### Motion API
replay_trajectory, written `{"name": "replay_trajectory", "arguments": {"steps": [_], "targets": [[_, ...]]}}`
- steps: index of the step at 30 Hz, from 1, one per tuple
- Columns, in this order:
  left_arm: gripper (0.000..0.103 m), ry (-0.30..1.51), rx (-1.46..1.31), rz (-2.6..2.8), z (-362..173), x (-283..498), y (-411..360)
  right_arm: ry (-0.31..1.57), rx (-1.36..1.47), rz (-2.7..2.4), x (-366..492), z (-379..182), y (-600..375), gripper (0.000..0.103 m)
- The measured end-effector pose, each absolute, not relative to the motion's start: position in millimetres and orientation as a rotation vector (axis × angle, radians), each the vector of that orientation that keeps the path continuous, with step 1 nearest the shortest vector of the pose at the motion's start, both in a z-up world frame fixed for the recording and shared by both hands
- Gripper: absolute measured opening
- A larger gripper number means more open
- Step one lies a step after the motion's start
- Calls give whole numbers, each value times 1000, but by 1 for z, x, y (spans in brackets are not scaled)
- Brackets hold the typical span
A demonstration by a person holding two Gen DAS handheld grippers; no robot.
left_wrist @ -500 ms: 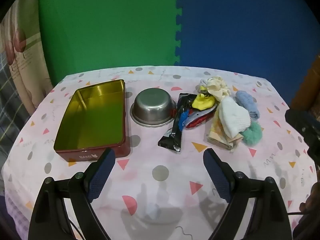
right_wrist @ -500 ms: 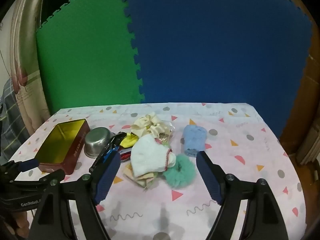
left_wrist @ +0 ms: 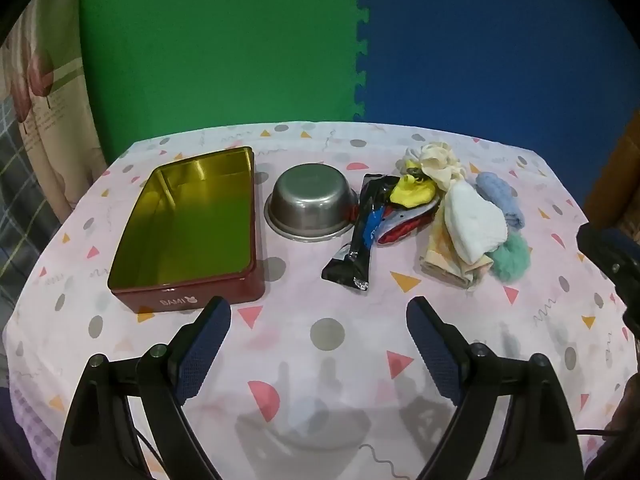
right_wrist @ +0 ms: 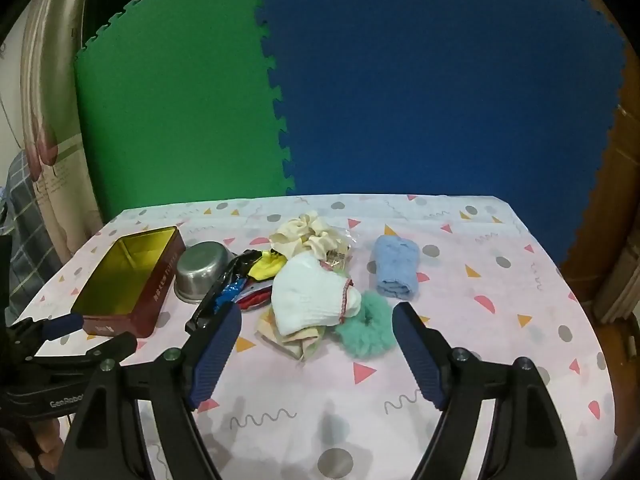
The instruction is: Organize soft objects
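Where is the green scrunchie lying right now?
In the right wrist view, the green scrunchie lies on the tablecloth, touching the white sock on its left, near the blue towel.

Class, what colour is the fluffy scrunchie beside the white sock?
Mint green; the fluffy scrunchie shows best in the right wrist view.

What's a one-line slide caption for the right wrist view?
Open right tongs hover before a soft pile: white sock, green scrunchie, blue towel; red tin and steel bowl wait left.
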State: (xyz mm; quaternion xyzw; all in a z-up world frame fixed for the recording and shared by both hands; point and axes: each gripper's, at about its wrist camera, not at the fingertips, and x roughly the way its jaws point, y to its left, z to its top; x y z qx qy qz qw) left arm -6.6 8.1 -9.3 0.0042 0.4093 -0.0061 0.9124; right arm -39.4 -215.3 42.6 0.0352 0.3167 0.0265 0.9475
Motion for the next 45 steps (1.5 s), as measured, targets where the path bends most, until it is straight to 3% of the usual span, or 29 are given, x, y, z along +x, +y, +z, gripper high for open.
{"name": "replay_trajectory", "arguments": {"steps": [45], "targets": [[88, 881, -18, -3, -18, -1, 19, 672, 76, 78, -43, 33, -205, 80]]}}
